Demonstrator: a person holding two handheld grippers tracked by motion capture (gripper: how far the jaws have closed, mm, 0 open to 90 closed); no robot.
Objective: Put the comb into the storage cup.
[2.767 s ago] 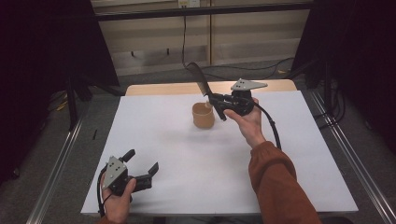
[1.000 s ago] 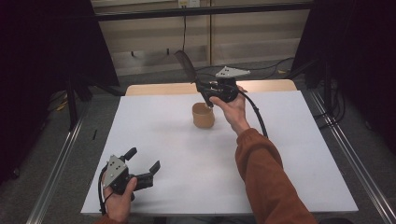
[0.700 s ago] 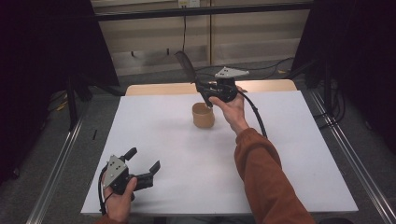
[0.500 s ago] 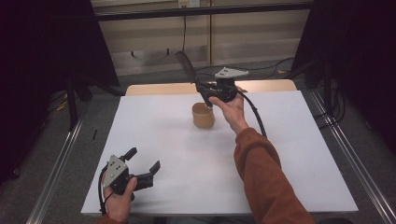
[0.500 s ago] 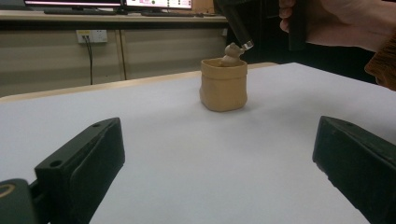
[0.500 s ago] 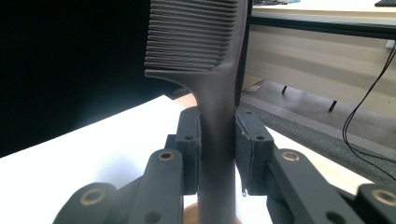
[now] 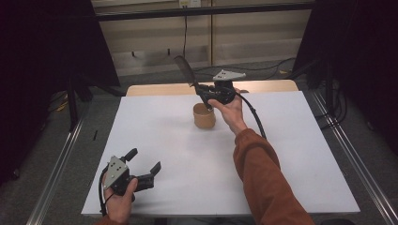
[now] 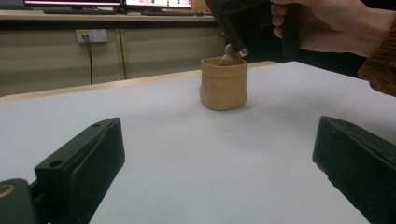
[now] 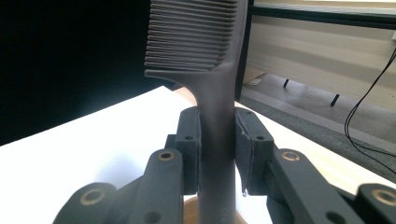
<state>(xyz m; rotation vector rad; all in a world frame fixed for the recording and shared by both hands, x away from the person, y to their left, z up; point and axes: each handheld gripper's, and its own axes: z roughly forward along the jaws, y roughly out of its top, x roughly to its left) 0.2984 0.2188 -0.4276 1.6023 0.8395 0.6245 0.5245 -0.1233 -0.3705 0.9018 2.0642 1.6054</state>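
The right gripper [image 7: 202, 92] pinched the dark grey plastic comb [image 9: 205, 60] by its handle, just above the small tan cup [image 7: 204, 116], while the left gripper [image 7: 143, 161] rested near the white table's [image 7: 291, 154] front edge, jaws spread.

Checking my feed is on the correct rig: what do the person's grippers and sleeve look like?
Both grippers, left gripper and right gripper, are black with two blocky jaws. Each carries a grey three-cornered plate with small holes and trails a black cable. The right arm wears a rust-orange sleeve.
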